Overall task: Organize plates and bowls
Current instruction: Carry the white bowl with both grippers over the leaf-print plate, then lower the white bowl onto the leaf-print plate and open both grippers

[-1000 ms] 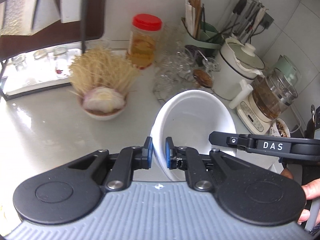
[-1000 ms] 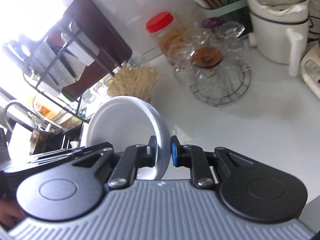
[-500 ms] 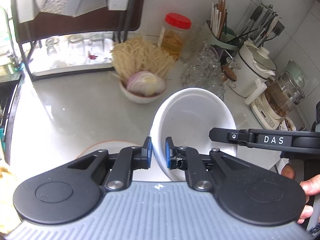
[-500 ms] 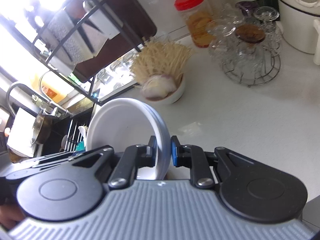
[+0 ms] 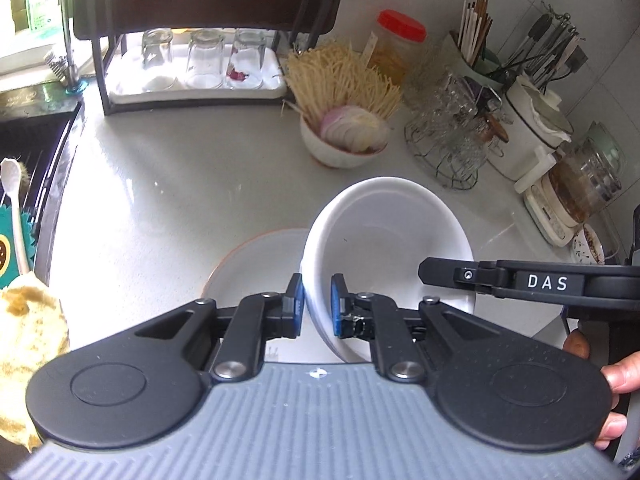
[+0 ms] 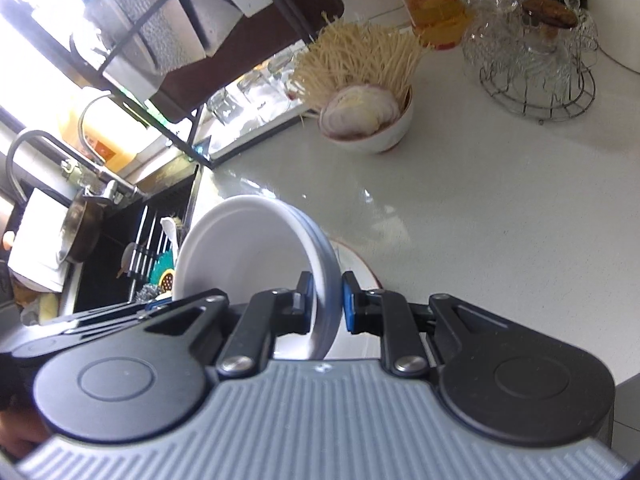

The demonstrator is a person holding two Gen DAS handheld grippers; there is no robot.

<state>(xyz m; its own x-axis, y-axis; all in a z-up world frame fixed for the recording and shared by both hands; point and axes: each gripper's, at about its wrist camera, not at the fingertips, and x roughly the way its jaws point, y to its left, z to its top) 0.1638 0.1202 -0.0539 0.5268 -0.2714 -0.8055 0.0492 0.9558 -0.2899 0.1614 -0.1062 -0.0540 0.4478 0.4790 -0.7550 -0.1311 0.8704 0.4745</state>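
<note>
A white bowl hangs tilted above the pale surface, its rim pinched from both sides: my left hand-held gripper is clenched on the near-left edge, one blue pad inside the wall and one outside, while my right hand-held gripper grasps the same bowl at its opposite rim, clamped likewise. From the left wrist camera the right tool's black arm, lettered DAS, crosses in front of the bowl's lower right. Directly beneath the bowl lies a white plate with a thin orange rim, flat on the surface; its edge also shows past my right gripper's pads. Farther back stands a small bowl of sliced onion with a sheaf of dry noodles leaning out of it. Near it to the right sits a wire stand of glass cups, and behind, a red-lidded jar. A dark dish rack holding upturned glasses occupies the back left, beside the sink.
</note>
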